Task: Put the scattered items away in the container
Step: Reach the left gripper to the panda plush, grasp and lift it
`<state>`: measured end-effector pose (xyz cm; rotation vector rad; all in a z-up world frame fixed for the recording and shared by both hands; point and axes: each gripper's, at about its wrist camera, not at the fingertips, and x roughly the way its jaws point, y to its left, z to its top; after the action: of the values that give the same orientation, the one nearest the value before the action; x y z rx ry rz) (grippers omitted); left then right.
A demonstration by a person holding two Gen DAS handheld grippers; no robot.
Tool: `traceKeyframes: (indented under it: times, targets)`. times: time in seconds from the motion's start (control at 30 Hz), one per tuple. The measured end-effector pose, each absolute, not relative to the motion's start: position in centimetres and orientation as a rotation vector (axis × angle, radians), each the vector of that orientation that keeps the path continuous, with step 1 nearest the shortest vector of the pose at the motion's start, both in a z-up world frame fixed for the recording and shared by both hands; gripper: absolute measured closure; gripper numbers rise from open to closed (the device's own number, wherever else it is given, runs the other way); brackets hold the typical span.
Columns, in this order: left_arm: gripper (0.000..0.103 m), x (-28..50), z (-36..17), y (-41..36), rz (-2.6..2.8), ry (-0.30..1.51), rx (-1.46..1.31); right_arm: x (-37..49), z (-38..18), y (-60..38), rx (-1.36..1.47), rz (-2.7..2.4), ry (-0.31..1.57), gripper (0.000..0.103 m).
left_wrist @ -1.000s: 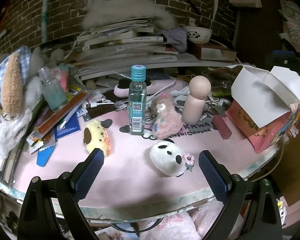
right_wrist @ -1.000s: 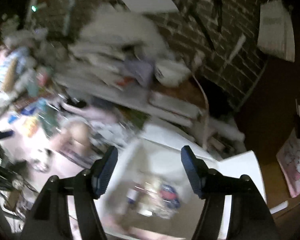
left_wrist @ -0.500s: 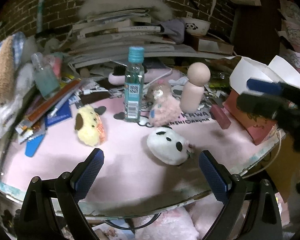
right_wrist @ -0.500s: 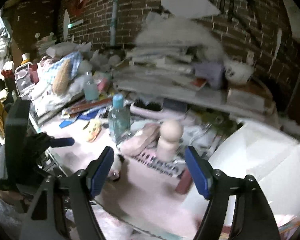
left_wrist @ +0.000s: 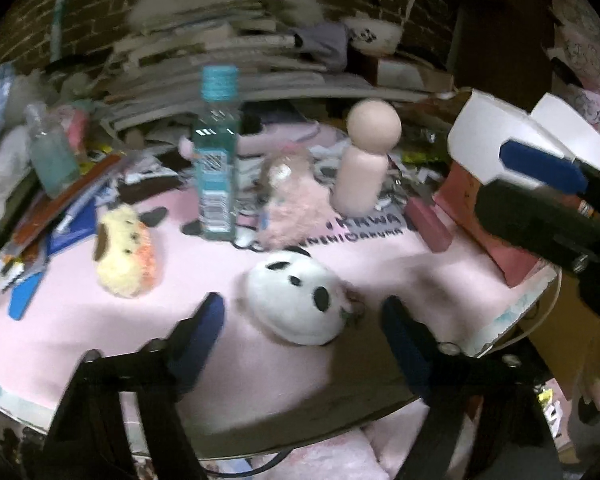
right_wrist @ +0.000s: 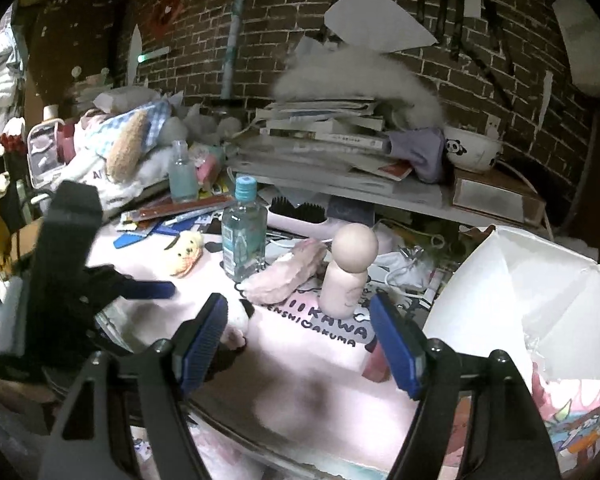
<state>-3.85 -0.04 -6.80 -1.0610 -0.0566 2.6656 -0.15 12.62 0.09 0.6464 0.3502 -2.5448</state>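
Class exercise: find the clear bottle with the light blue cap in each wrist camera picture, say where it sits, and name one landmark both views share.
Left wrist view: the bottle stands upright, left of centre in the upper half, beside the pink fluffy plush.
Right wrist view: the bottle stands upright, left of centre at mid height, behind the plush.
Shared landmark: the round-headed pink wooden figure, to the bottle's right in both.

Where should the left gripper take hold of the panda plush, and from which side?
Across the rounded white body of the panda plush, coming from the near table edge, where the left gripper has just been closing with the plush ahead of its pads. It is soft and low.
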Motion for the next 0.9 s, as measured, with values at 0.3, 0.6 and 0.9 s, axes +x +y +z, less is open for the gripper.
traceKeyframes:
  times: [0.3,0.6,0.9]
  targets:
    - [0.053,-4.7,-7.2,1.0,2.700,-0.037,-1.052,-0.5,0.2,12.9,0.652,-2.548,0.339,0.032]
    - [0.062,-4.8,-7.1,0.7,2.707,-0.036,-1.054,-0.5,0.1,12.9,0.650,-2.548,0.341,0.032]
    - [0.063,-4.3,-6.2,-0.9,2.736,-0.063,-1.025,-0.1,0.0,12.7,0.640,-2.551,0.335,0.032]
